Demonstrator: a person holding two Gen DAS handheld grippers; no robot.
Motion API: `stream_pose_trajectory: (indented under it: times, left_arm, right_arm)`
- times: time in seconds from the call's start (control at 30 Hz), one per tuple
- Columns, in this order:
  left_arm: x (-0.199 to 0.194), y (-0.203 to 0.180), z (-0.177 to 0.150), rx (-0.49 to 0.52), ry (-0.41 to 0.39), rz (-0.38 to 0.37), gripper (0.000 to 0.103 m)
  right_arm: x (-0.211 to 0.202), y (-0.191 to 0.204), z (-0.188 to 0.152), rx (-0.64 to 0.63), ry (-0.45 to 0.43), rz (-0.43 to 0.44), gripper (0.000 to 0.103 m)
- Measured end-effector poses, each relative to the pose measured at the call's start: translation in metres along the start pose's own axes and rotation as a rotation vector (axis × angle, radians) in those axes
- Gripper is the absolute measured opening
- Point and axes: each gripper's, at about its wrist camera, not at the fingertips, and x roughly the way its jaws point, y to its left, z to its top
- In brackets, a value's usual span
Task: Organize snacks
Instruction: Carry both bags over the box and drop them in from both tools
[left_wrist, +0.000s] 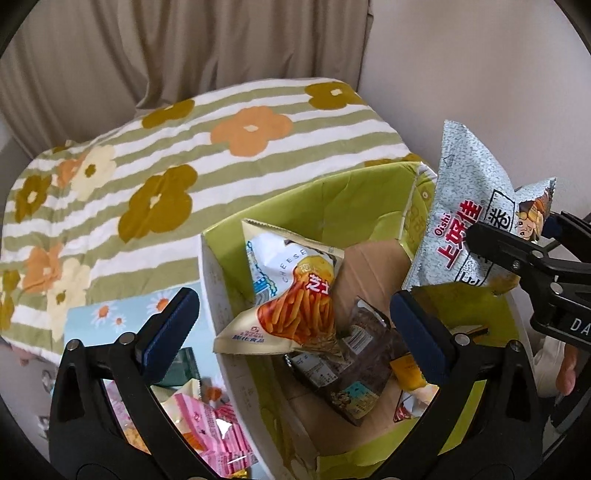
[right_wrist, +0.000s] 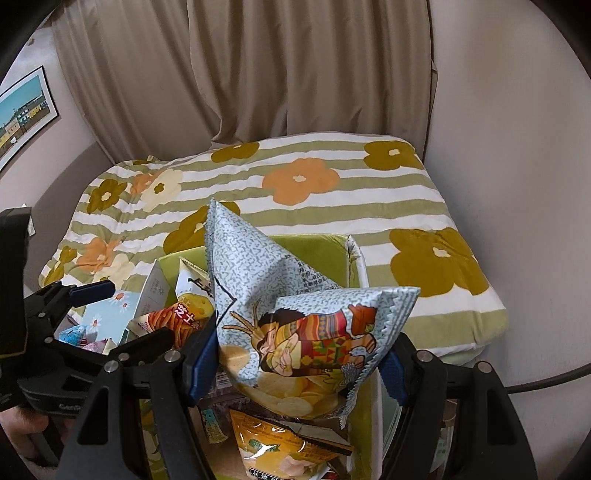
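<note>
A green-lined cardboard box (left_wrist: 354, 199) is seen below both claws, filled with a cheese-stick bag (left_wrist: 291, 291), a dark packet (left_wrist: 354, 365) and a yellow pouch (right_wrist: 284, 446). A grey speckled Oishi chip bag (right_wrist: 295, 325) is clamped by the right claw (right_wrist: 299, 365) above the box. The left claw (left_wrist: 295, 332) is held wide open, empty, over the box's near-left edge.

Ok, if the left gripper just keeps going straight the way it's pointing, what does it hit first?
Most likely the cheese stick snack bag, propped up inside the green box. The left gripper is open, its fingers either side of the box's near white wall, which sits lower and may catch first; depth is hard to judge.
</note>
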Motion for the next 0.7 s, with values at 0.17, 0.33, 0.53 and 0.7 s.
stream_pose_trajectory:
  times: [0.17,0.33,0.53,0.7]
  left_arm:
    - [-0.007,0.0,-0.004,0.002,-0.01,0.009,0.102]
    - [-0.015,0.001,-0.008,-0.003,-0.017,0.021,0.102]
    - [-0.026,0.003,-0.014,-0.011,-0.027,0.04,0.102]
    - [-0.038,0.008,-0.031,-0.061,-0.029,0.058,0.102]
  right_arm:
    - [0.007,0.001,0.004,0.003,0.016,0.013,0.069]
    - [0.021,-0.001,0.006,0.035,0.055,0.027,0.07]
    - [0.017,0.001,-0.001,0.014,-0.006,0.043,0.102]
    - [0.005,-0.001,-0.009,-0.008,-0.013,0.052,0.102]
